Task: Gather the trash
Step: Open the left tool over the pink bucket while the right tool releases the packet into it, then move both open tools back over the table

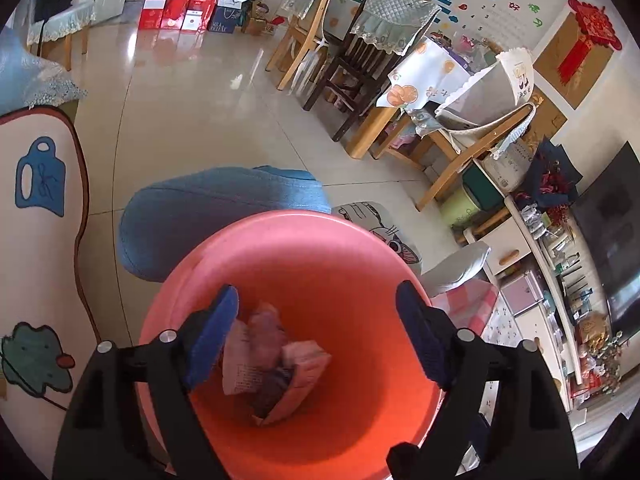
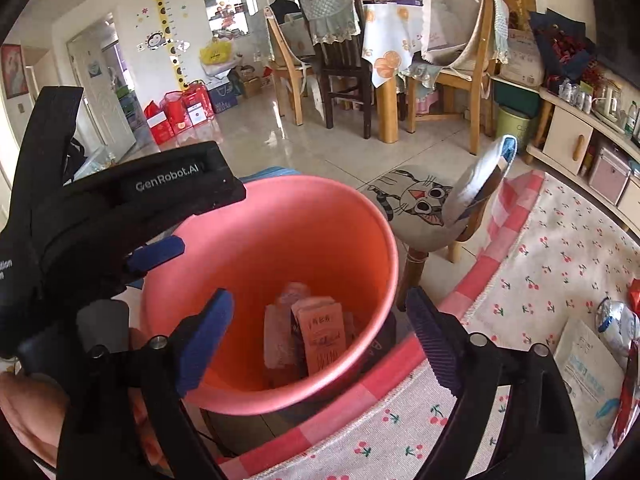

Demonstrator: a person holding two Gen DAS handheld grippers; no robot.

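Observation:
A pink bin (image 1: 320,248) stands under both grippers on the floor. Several crumpled papers and packets (image 1: 272,364) lie at its bottom, also seen in the right wrist view (image 2: 316,332). My left gripper (image 1: 318,300) hangs open over the bin's mouth with nothing between its blue pads. My right gripper (image 2: 318,304) is open too, above the near rim of the bin (image 2: 280,216), and holds nothing. The left gripper's black body and one blue finger (image 2: 160,254) reach in over the bin's left rim. A white packet (image 2: 588,380), a silver wrapper (image 2: 616,320) and a red wrapper (image 2: 628,380) lie on the rug at the right.
A cat-face stool (image 2: 416,200) stands right behind the bin, and a blue cushion (image 1: 224,208) lies to its left. The cherry-print rug (image 2: 540,260) lies to the right. Dining chairs and a table (image 2: 380,64) stand across the tiled floor; a low cabinet (image 2: 572,140) lines the right wall.

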